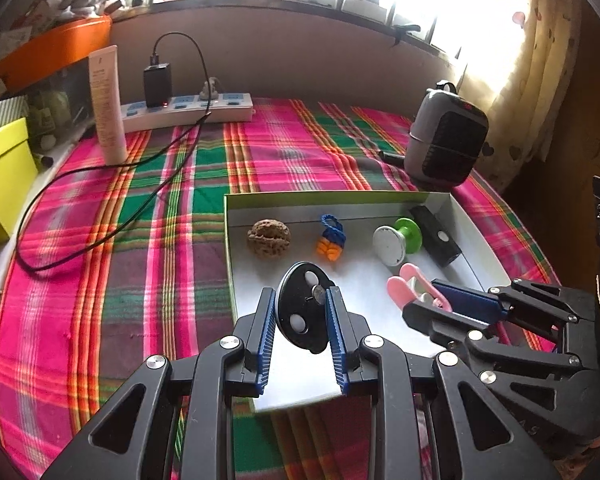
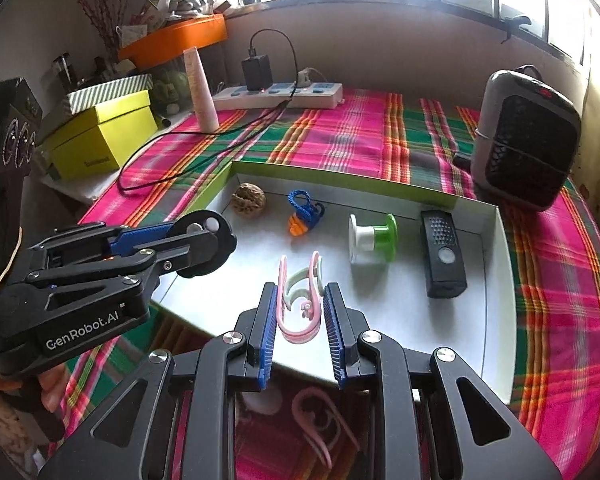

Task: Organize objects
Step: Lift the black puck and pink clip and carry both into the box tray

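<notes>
Now both sets of fingers pinch light, stiff things over the tray [image 1: 230,240]: left gripper [image 1: 302,316] squeezes the black disc [image 1: 300,312] across its flat sides, right gripper [image 2: 300,312] the thin, bendy pink clip [image 2: 300,308].

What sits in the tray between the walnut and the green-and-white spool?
Only the blue-and-orange corded charm lies between the walnut and the spool on the tray floor; the right wrist view shows it best.

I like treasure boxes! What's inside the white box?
Inside the white box: a walnut, blue-orange toy, green-white spool, black remote. The grippers hold a black disc and pink clip, hiding the floor beneath.
</notes>
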`<state>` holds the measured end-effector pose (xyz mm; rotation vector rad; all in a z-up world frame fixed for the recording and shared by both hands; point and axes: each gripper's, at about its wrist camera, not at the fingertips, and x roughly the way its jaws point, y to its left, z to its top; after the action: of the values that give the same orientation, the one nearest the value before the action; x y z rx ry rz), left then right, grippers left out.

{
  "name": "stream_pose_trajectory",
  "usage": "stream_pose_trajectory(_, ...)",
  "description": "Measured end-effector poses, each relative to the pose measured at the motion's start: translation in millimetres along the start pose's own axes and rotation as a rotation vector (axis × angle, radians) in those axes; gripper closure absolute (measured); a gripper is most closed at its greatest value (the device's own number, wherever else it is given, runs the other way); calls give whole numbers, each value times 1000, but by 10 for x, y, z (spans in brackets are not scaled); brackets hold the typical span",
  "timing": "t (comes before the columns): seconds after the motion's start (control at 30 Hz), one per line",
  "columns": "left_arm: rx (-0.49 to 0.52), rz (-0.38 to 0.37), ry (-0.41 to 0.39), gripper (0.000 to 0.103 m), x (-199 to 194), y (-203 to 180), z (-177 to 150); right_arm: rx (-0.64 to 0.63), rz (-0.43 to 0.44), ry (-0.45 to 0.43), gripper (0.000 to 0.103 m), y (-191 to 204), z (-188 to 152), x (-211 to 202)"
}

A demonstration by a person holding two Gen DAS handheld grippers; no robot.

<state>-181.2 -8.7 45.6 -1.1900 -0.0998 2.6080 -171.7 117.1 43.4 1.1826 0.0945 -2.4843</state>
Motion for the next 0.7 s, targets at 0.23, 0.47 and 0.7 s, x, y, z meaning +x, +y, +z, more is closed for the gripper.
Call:
stream_pose_trajectory(0.23,0,4,20,80,170,39,81,7,-3,19,79,-58,76,144)
stream_pose_trajectory(0.47,6,9,32,80,272,62,130,7,1,36,79,-83,115,270)
stream_pose_trajectory(0.7,18,14,33,80,333,74,186,4,-2,45,79,-88,145,353)
